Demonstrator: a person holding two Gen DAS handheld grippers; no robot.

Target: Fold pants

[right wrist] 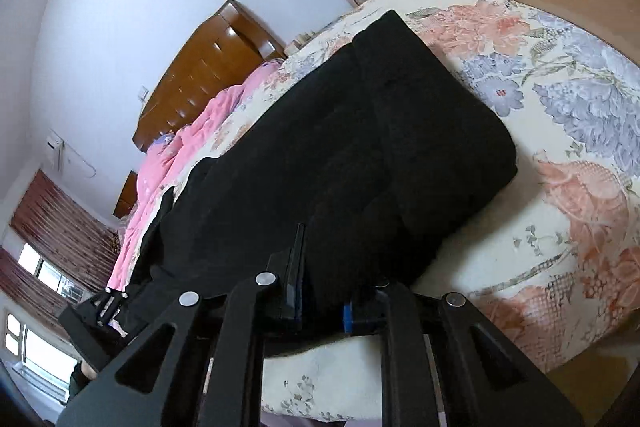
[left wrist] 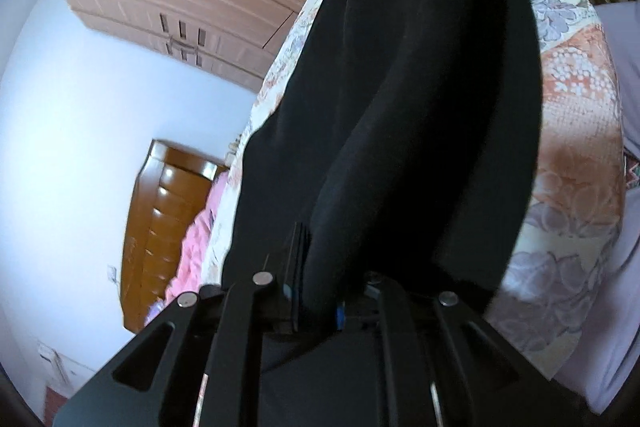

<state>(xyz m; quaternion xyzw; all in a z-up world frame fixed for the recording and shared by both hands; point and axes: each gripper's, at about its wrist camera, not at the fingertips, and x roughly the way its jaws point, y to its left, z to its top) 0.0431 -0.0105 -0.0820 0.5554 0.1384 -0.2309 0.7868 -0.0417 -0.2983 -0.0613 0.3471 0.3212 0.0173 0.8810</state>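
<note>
Floral bed (right wrist: 560, 131) carries the black pants (right wrist: 360, 131), long axis running away from both grippers; left gripper (left wrist: 316, 291) and right gripper (right wrist: 320, 291) jaws clamped on the near hem.

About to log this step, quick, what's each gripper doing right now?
Left gripper: shut on the black pants.
Right gripper: shut on the black pants, which lie on the bed.
</note>
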